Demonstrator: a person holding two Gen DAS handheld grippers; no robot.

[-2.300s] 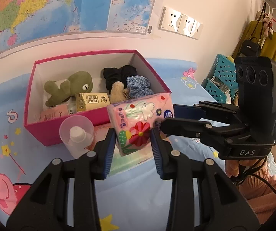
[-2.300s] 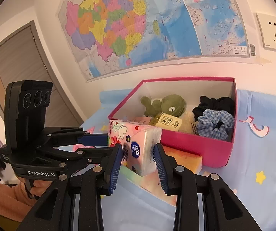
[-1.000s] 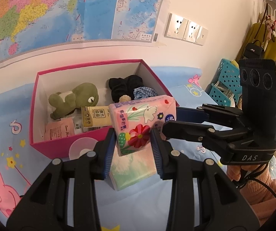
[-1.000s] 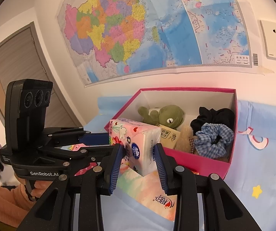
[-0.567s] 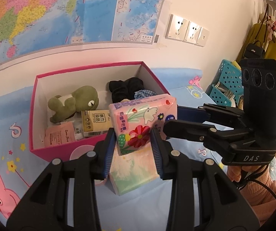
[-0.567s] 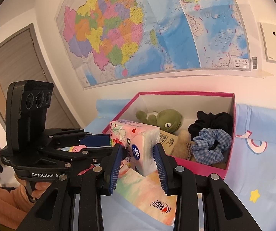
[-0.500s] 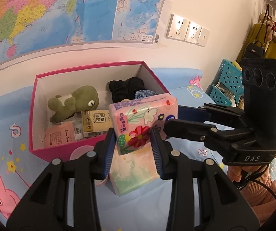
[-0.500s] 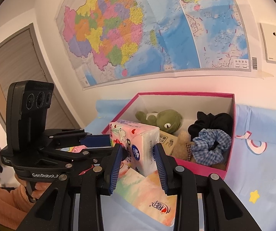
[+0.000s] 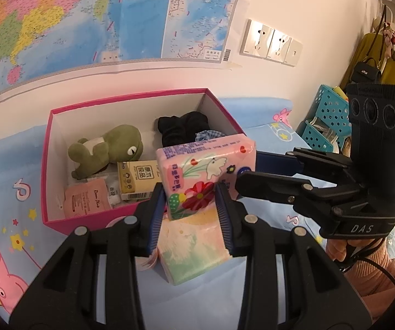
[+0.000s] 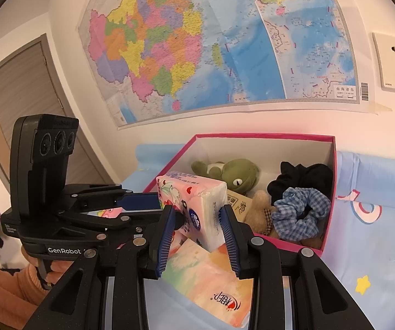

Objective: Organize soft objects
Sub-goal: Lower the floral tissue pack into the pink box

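Both grippers, left [image 9: 190, 206] and right [image 10: 197, 225], clenched on opposite ends of one tissue pack [image 9: 205, 170]. Held aloft, long axis spanning between them, just short of box [image 9: 46, 165] rim; box beyond.

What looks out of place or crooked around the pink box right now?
The floral tissue pack is in mid-air, tilted, clamped at opposite ends by the left gripper and the right gripper. A second tissue pack lies askew outside the pink box. Inside, the frog plush lies on its side.
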